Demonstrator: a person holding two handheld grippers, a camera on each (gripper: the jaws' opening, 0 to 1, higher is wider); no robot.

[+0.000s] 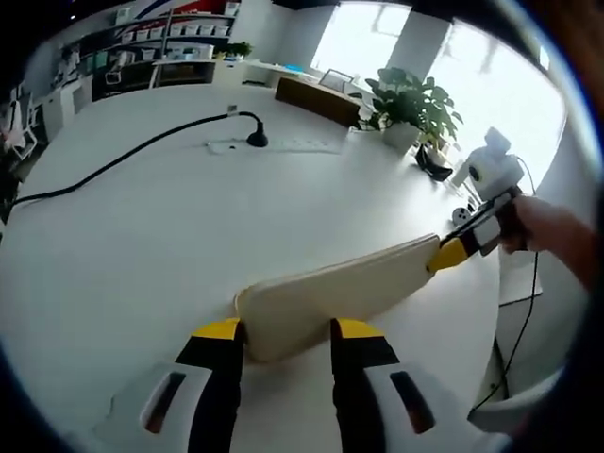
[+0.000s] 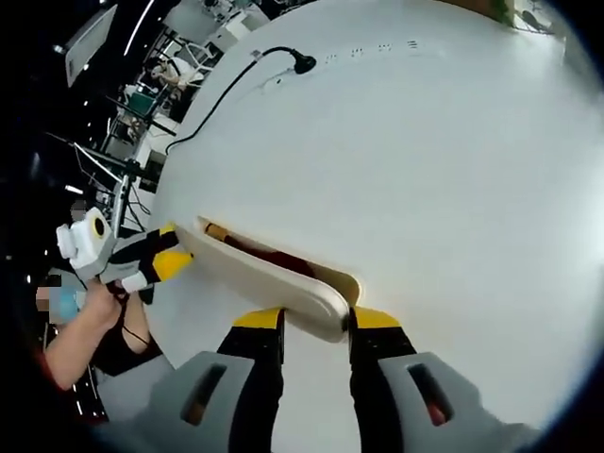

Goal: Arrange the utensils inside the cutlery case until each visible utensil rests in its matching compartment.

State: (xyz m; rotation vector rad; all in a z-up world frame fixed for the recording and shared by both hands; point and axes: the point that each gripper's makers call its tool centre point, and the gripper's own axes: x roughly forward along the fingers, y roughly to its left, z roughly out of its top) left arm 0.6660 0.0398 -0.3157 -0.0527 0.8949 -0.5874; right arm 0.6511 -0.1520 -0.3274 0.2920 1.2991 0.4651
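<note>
Both tools grip opposite ends of the long cream-coloured plastic cutlery case (image 1: 330, 293), held over the round white surface (image 1: 142, 245). The left tool (image 1: 283, 330) has its yellow-tipped jaws closed against one end; the right tool (image 2: 316, 321) clamps the other end likewise. In the right gripper view, dark reddish-brown utensils (image 2: 260, 253) lie inside the case, their compartments not discernible. The step in hand appears to be positioning or opening the case; the next move likely calls for setting it flat and freeing one tool for sorting. No legible writing or brand is visible
</note>
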